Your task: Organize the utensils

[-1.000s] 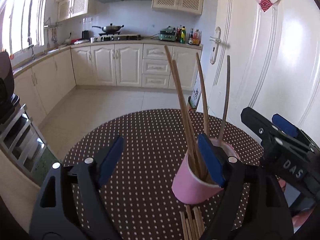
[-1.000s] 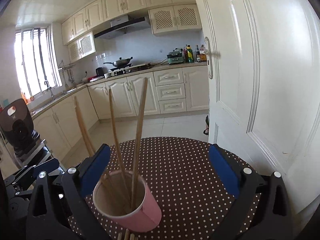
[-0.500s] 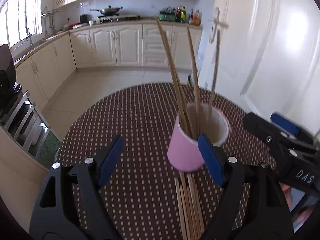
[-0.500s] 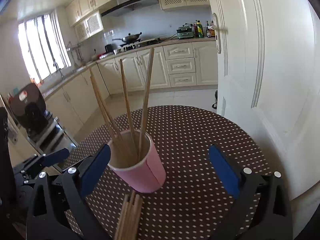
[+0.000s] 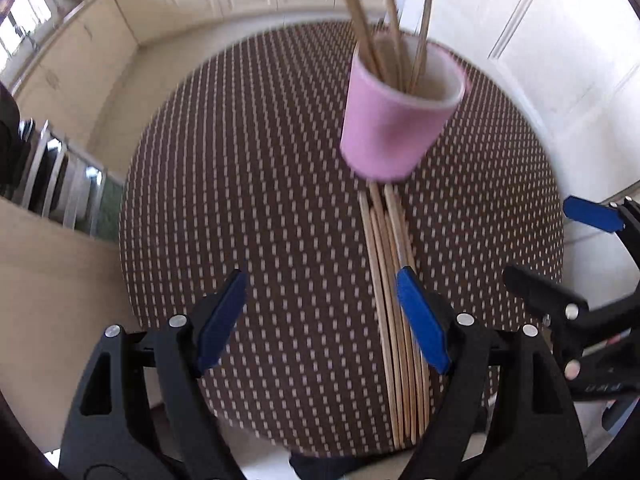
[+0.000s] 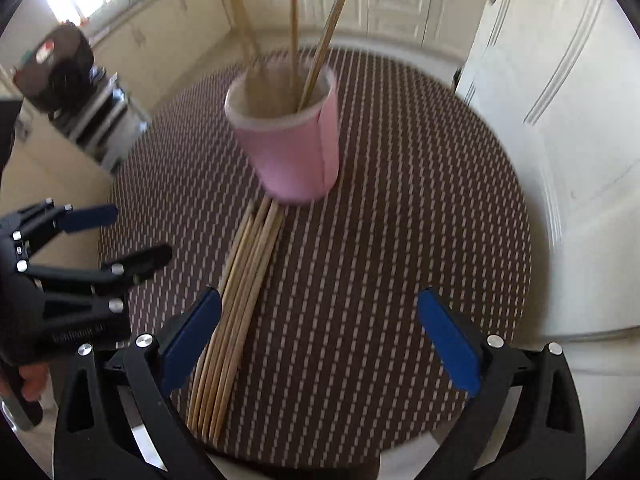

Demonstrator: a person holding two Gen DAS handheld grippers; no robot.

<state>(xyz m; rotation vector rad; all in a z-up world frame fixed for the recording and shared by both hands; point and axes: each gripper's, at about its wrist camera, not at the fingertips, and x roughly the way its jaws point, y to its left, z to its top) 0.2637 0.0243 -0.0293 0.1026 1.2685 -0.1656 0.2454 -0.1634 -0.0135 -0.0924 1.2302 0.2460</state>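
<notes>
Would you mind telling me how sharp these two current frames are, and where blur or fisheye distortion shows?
Left wrist view: the polka dots on the tablecloth smear into streaks and the pink cup has soft edges, while the left gripper stays crisp. Right wrist view: the same streaking, the cup's chopsticks blurred, the right gripper sharp. Both views bend the round table and the cabinets.

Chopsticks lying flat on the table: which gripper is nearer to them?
Left. The left gripper has one finger over the chopsticks; the right gripper sits mostly beside them.
</notes>
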